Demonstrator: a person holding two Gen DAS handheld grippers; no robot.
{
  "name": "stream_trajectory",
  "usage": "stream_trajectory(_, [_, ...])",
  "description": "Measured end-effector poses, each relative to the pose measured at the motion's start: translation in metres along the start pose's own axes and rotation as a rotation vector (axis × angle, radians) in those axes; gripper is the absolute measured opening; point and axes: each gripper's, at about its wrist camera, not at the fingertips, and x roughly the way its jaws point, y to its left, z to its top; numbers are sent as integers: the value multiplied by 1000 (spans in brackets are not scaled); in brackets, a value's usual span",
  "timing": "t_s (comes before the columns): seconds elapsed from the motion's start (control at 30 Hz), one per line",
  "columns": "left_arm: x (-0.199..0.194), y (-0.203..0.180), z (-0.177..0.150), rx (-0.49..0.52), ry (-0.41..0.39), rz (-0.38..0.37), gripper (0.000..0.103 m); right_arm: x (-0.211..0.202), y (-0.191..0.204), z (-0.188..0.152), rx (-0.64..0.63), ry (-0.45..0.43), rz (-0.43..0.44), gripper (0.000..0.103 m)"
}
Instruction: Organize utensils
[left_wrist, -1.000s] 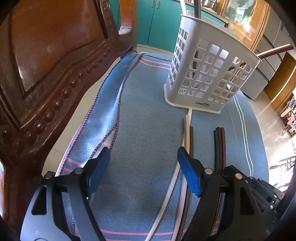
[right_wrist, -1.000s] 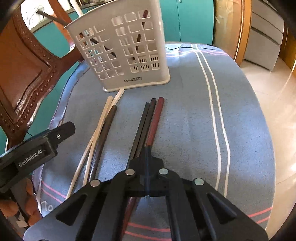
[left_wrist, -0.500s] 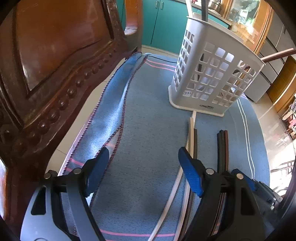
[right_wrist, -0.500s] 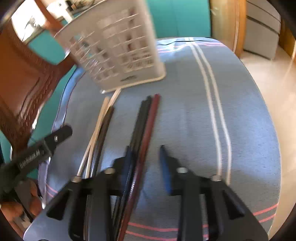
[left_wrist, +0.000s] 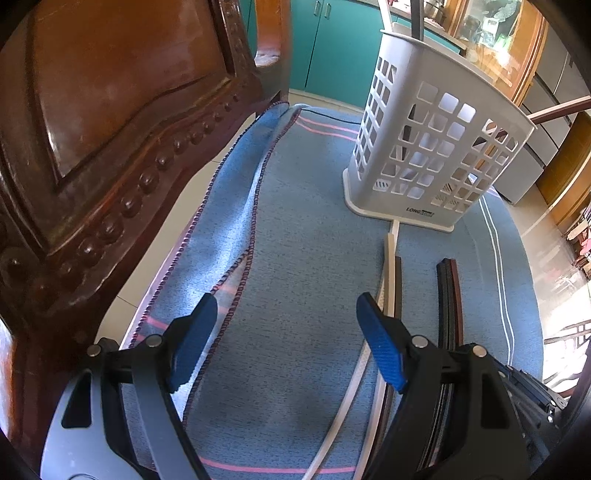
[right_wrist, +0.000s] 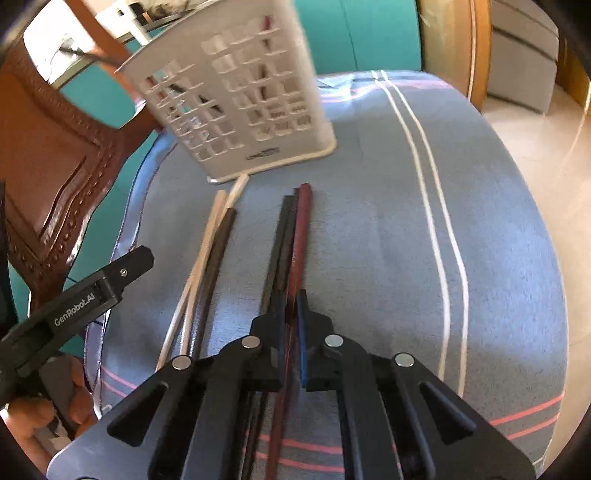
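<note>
Red-brown chopstick (right_wrist: 300, 236): lay on the blue-clothed bench (right_wrist: 388, 229), long axis running toward the white basket (right_wrist: 236, 96) ahead, near end pinched in the pressed-together right tool (right_wrist: 293, 314); left tool (left_wrist: 286, 339) spread, empty, farther off.

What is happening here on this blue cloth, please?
A person is tidying chopsticks into a white basket that stands on the blue cloth; a few sticks are already inside. The right tool has closed on the dark red chopstick, which lies beside two black ones. The left tool is open above the cloth and holds nothing. Two pale chopsticks and a dark brown one lie on the cloth, waiting.
</note>
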Motion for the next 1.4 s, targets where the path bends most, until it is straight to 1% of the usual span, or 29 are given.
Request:
stream_trajectory(0.1, [1,-3,0,4,1,1,78,-5,-11,-1,44,-12,8,5])
stream_trajectory(0.13, [2,-4,0,6,2,0,78,-8,-13,-1,49,-22,1,2])
stream_trajectory(0.17, [2,-4,0,7,3,1,79,-12,-17,-1,61,-40,-8,1])
stream_trajectory(0.3, [5,-2,0,4,15,-9,79,-21,-27,0,96,-66,-2,1])
stream_trajectory(0.37, [7,0,1,-2,22,-20,79,-18,-29,1,102,-52,-30,1])
stream_trajectory(0.43, [10,3,2,-8,34,-33,79,-12,-33,1,113,-17,-72,1])
stream_trajectory(0.53, [13,5,1,-14,47,-44,79,-14,-39,0,130,-2,-66,2])
stream_trajectory(0.6, [11,3,1,-3,44,-59,79,-21,-37,3,109,-20,-68,3])
stream_trajectory(0.67, [12,0,1,9,47,-76,79,-27,-35,7,84,-39,-67,17])
stream_trajectory(0.73, [14,-4,0,24,58,-91,79,-25,-29,14,54,-37,-61,23])
stream_trajectory(0.83, [18,-13,-2,60,72,-107,79,-11,-14,32,-31,18,-46,23])
stream_trajectory(0.87, [20,-16,-2,74,73,-107,79,-3,-5,38,-83,43,-42,23])
stream_trajectory(0.93, [22,-20,-2,90,76,-112,79,9,7,42,-159,75,-71,23])
stream_trajectory(1.0, [25,-26,-4,115,81,-120,79,16,8,41,-173,91,-96,23])
stream_trajectory(1.1, [27,-30,-3,130,73,-143,79,15,9,38,-204,91,-122,23])
stream_trajectory(1.13, [27,-31,-1,128,73,-157,77,17,7,37,-200,102,-117,23])
stream_trajectory(1.2, [30,-35,6,132,83,-178,70,14,2,36,-188,96,-103,23])
stream_trajectory(1.27, [36,-44,15,161,92,-181,54,12,-2,35,-171,99,-90,23])
stream_trajectory(1.33, [44,-50,20,181,104,-159,51,11,-4,36,-164,100,-81,23])
stream_trajectory(1.4, [48,-55,24,192,97,-147,50,11,-5,35,-172,96,-84,23])
